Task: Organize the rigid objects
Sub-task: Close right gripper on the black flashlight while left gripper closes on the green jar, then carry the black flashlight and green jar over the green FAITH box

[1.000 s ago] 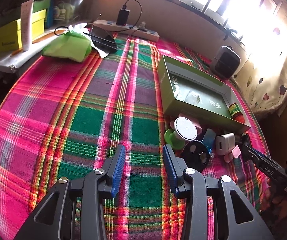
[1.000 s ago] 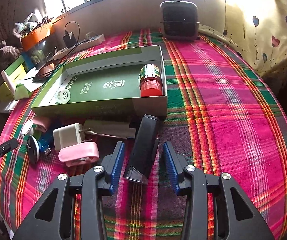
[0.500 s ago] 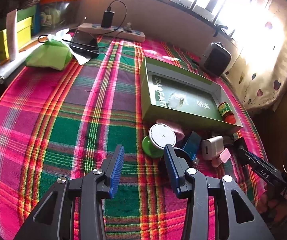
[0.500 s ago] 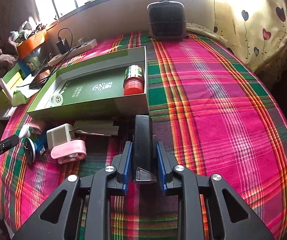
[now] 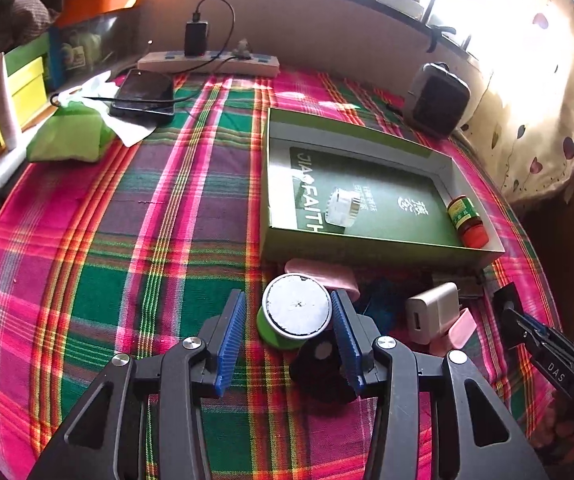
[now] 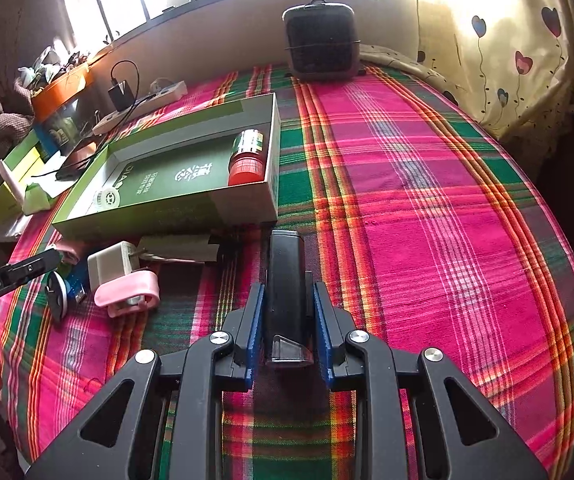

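A green spool with a white top (image 5: 297,312) stands on the plaid cloth between the fingers of my open left gripper (image 5: 287,340); its right pad is at the spool's side, its left pad apart. A black round piece (image 5: 321,364) lies just below the spool. My right gripper (image 6: 285,296) is shut on a black oblong device (image 6: 285,276) near the green box (image 6: 159,212). The box (image 5: 367,252) holds a red-capped bottle (image 6: 247,156) and a white tape roll (image 5: 341,206). A white charger (image 6: 109,266) and a pink clip (image 6: 129,290) lie in front of it.
A dark small heater (image 6: 321,44) stands at the back by the curtain. A power strip (image 5: 211,62), a phone (image 5: 143,94) and a green pouch (image 5: 69,136) sit at the far left. The table edge drops off on the right, beside wide bare cloth.
My left gripper has moved forward and now straddles the spool. My right gripper has shut on the black device and turned it straight along the fingers.
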The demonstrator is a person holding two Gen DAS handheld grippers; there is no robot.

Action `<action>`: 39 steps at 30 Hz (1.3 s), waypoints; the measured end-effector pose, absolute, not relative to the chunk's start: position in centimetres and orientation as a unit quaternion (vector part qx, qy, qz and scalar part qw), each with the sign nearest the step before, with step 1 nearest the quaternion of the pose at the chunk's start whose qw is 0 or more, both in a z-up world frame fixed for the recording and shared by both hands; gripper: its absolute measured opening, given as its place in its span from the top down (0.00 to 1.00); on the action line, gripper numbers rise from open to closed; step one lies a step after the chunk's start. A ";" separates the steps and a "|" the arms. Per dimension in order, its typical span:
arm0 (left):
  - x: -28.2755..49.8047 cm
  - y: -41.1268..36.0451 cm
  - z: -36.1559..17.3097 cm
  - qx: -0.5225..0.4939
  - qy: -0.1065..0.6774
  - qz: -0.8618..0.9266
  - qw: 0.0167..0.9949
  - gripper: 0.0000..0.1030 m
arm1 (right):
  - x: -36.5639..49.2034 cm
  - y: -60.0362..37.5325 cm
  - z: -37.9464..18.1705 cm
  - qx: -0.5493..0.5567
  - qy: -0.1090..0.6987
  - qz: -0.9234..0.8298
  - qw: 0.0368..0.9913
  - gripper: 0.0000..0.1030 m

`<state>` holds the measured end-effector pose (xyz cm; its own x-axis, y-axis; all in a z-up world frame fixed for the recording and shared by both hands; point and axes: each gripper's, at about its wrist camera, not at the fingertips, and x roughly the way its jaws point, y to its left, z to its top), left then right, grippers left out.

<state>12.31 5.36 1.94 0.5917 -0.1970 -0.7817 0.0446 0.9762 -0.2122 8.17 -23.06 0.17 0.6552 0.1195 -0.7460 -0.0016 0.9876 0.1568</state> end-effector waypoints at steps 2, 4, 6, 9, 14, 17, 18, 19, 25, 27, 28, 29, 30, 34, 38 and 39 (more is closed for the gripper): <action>12.4 5.2 1.9 -0.084 0.447 -0.070 0.888 0.59 | 8.2 -23.0 0.1 0.070 0.414 0.034 0.907 0.76; 12.6 5.0 1.7 -0.077 0.451 -0.065 0.887 0.59 | 8.2 -22.9 0.1 0.069 0.413 0.036 0.907 0.76; 12.7 5.0 1.6 -0.075 0.452 -0.059 0.887 0.59 | 8.2 -22.8 0.1 0.069 0.413 0.037 0.907 0.76; 12.9 5.1 1.6 -0.076 0.451 -0.058 0.888 0.59 | 8.2 -22.8 0.1 0.069 0.414 0.038 0.907 0.76; 12.9 5.1 1.6 -0.073 0.449 -0.056 0.889 0.60 | 8.2 -22.8 0.1 0.069 0.414 0.038 0.907 0.76; 12.9 5.0 1.7 -0.071 0.448 -0.055 0.889 0.68 | 8.2 -22.8 0.1 0.069 0.414 0.038 0.907 0.76; 12.9 5.0 1.7 -0.069 0.447 -0.054 0.890 0.68 | 8.2 -22.8 0.1 0.069 0.414 0.038 0.907 0.76; 12.9 5.0 1.7 -0.069 0.447 -0.055 0.890 0.68 | 8.2 -22.8 0.1 0.069 0.413 0.038 0.907 0.76; 12.7 5.3 1.8 -0.073 0.444 -0.057 0.891 0.68 | 8.2 -22.8 0.1 0.069 0.413 0.038 0.907 0.76; 12.6 5.3 2.0 -0.074 0.442 -0.057 0.892 0.68 | 8.1 -22.8 0.2 0.069 0.411 0.039 0.908 0.76; 12.6 5.4 2.1 -0.074 0.441 -0.057 0.892 0.68 | 8.1 -22.8 0.3 0.069 0.411 0.039 0.908 0.76; 12.4 5.4 2.3 -0.074 0.439 -0.057 0.894 0.68 | 8.0 -22.8 0.4 0.069 0.409 0.039 0.909 0.76; 12.3 5.4 2.5 -0.073 0.437 -0.058 0.895 0.68 | 8.0 -22.8 0.5 0.068 0.408 0.039 0.910 0.76; 12.0 5.7 3.4 -0.073 0.430 -0.057 0.898 0.68 | 7.8 -22.7 1.1 0.067 0.401 0.040 0.913 0.76; 11.7 5.7 4.2 -0.072 0.423 -0.059 0.901 0.68 | 7.6 -22.8 2.0 0.066 0.393 0.042 0.916 0.76; 11.6 5.7 4.4 -0.072 0.420 -0.061 0.903 0.68 | 7.5 -22.8 2.2 0.065 0.391 0.043 0.917 0.76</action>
